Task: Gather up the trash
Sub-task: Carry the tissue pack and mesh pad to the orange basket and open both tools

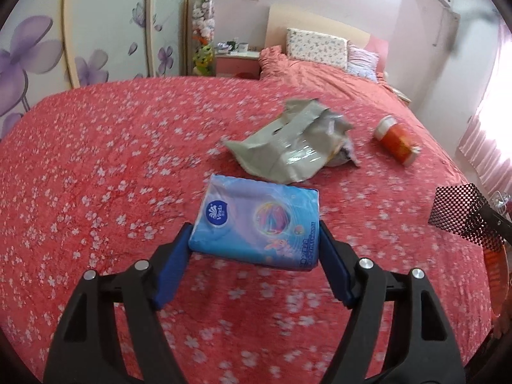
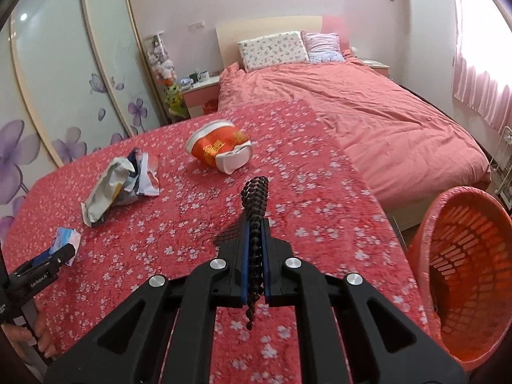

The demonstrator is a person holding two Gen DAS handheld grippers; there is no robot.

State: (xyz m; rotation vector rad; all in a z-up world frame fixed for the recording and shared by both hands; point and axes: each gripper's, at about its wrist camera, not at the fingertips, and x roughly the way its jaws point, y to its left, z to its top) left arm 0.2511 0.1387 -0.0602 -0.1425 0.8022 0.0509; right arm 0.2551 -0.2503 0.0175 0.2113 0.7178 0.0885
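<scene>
My left gripper (image 1: 254, 243) is shut on a blue tissue pack (image 1: 256, 220) and holds it just above the red flowered table cover (image 1: 96, 176). The pack also shows in the right wrist view (image 2: 65, 240). My right gripper (image 2: 255, 243) is shut on the rim of a black mesh holder (image 2: 254, 198), which also shows in the left wrist view (image 1: 460, 208). A crumpled grey mailer bag (image 1: 291, 140) and an orange instant-noodle cup (image 1: 396, 139) lie on the cover farther off. Both show in the right wrist view, the bag (image 2: 118, 185) and the cup (image 2: 219, 147).
An orange slotted waste basket (image 2: 460, 275) stands at the table's right side, tilted toward me. Beyond the table is a bed with a pink quilt (image 2: 368, 112) and pillows (image 2: 272, 49). Flowered wardrobe doors (image 2: 64, 73) stand at the left, and a nightstand (image 2: 200, 91) stands by the bed.
</scene>
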